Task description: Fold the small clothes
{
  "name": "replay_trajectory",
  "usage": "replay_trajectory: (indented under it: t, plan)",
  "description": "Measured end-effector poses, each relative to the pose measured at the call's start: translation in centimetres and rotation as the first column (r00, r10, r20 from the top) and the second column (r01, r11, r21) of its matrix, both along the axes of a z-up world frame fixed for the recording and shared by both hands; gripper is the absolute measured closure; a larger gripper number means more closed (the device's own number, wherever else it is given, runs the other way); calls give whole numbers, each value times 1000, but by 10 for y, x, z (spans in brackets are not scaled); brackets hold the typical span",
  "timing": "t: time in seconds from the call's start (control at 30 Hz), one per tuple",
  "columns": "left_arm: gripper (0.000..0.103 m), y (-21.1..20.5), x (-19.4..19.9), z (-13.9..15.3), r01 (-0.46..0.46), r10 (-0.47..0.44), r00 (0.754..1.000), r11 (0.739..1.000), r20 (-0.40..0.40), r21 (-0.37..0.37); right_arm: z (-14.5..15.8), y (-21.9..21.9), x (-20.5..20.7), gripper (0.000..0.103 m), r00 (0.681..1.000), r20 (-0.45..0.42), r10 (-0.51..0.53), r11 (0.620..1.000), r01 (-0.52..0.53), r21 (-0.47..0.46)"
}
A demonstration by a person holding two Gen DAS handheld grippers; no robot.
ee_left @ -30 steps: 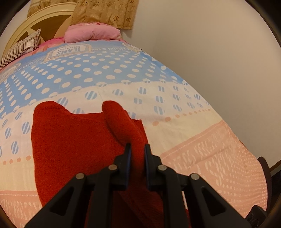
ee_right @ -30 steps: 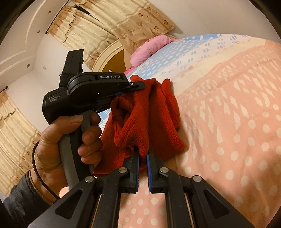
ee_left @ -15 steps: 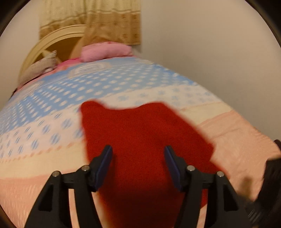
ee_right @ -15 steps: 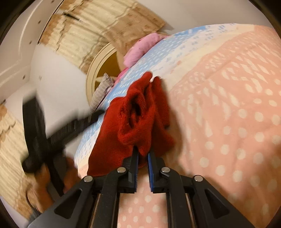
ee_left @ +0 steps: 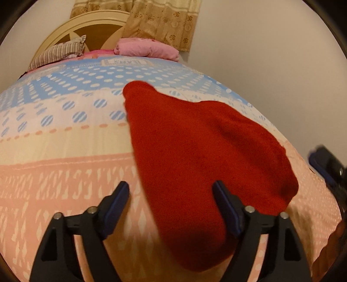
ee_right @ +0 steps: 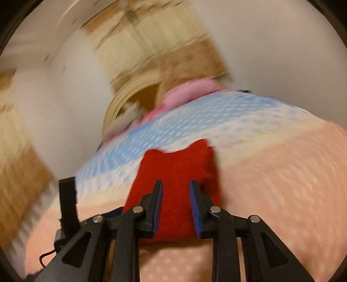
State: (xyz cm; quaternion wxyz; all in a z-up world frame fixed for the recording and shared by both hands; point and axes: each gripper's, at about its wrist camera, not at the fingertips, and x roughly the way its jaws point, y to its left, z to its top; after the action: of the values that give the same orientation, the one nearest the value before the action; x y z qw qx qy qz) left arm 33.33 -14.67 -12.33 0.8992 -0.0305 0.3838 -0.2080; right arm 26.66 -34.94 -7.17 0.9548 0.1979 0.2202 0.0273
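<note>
**Red garment let go on the bed**

The bed (ee_left: 65,147) filled both views, its cover banded in blue with white dots, cream with striped dots, and pink with a pale pattern. At its far end stood a cream headboard (ee_left: 86,23) with a patterned curtain (ee_left: 160,19) hanging beside it against a plain wall.

The red knit garment (ee_left: 195,151) lay folded on the cover, spread across the cream and pink bands, with one rounded corner reaching the blue band. In the right wrist view, which was badly blurred, it (ee_right: 173,169) showed two small points along its far edge.

A pink pillow (ee_left: 147,48) and a striped pillow (ee_left: 58,53) sat at the head of the bed, well apart from the garment.

The left tool (ee_left: 171,193) stood wide open above the garment's near part, having just been opening; the cloth showed between the jaws but neither pad pressed on it. The right tool (ee_right: 175,191) had also just been opening and stood partly open, the garment seen through the gap, the pads not pinching it. Its dark body appeared at the right edge of the left wrist view
</note>
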Motion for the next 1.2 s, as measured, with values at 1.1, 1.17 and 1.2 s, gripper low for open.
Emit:
replay_trajectory:
  t: [1.1,1.17,1.2]
  plan:
    - [2,24,-2,-8,-30,26,998,996,-64,-78,-46,51,176,66,885,-431,174,954,-261,-150]
    - [0,23,-2,-7,-33,28,998,997,-63,-75,-41,48,170,66,891,-413,190,952,-270,-146]
    - [0,23,-2,-7,-36,31,998,997,-63,-73,-37,46,166,65,896,-397,197,951,-273,-144]
